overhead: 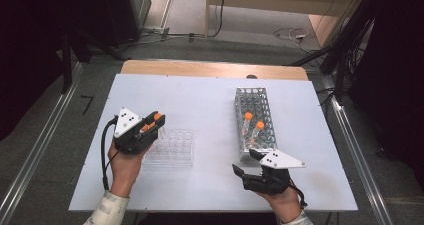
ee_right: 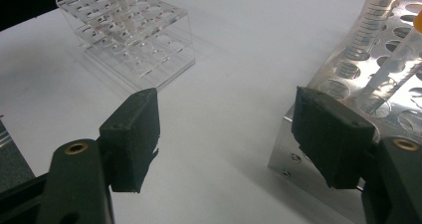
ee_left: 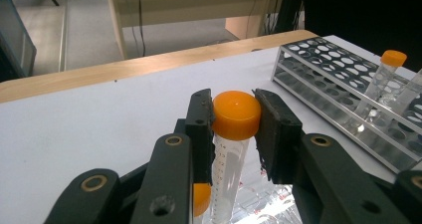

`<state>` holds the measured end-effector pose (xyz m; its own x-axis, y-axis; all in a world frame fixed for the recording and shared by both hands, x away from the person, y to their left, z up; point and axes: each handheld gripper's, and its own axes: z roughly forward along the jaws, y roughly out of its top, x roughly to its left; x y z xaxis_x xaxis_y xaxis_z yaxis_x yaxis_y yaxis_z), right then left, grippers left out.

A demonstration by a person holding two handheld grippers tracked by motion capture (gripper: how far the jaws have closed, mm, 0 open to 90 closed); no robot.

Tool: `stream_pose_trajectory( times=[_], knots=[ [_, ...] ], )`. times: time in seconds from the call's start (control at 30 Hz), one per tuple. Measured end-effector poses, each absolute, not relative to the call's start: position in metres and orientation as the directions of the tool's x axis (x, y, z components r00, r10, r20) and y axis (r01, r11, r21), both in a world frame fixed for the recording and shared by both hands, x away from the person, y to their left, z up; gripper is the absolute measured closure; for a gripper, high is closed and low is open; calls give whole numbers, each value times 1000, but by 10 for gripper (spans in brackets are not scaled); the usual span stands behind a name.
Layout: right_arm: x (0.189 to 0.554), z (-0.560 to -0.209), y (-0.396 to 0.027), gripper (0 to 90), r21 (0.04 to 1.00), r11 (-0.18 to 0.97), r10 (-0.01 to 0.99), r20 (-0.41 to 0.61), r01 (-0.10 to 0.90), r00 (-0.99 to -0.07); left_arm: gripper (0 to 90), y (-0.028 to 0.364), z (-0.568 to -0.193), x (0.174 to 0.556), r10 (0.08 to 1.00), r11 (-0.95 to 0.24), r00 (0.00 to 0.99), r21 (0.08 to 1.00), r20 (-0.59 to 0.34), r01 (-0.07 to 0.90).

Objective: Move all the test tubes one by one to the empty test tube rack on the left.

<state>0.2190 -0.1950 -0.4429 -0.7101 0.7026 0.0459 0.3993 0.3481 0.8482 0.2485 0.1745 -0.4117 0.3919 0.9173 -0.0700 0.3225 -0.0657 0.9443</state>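
Note:
My left gripper (overhead: 156,121) is shut on a clear tube with an orange cap (ee_left: 236,115), pads pressing the cap from both sides. The tube hangs upright over the clear plastic rack (overhead: 172,147); a second orange cap (ee_left: 201,197) shows just below, behind the left jaw. My right gripper (overhead: 246,164) stands open near the table's front, its jaws wide apart with nothing between them, just short of the metal rack (overhead: 255,116). Two orange-capped tubes (overhead: 248,117) (overhead: 260,126) lean in that metal rack. In the right gripper view the metal rack (ee_right: 348,79) is at right and the clear rack (ee_right: 129,35) farther off.
The white table top (overhead: 200,105) has a wooden strip along its far edge (overhead: 210,69). Cables lie on the floor behind (overhead: 290,34). Metal rails run along both sides of the table (overhead: 350,135).

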Motion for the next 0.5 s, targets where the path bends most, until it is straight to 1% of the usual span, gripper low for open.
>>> stream_pose_trajectory(
  times=[0.5],
  knots=[
    [219, -443, -194, 258, 847, 350, 701, 46, 400, -711, 692, 174, -416, 249, 917, -75, 394, 942, -64, 327]
  ],
)
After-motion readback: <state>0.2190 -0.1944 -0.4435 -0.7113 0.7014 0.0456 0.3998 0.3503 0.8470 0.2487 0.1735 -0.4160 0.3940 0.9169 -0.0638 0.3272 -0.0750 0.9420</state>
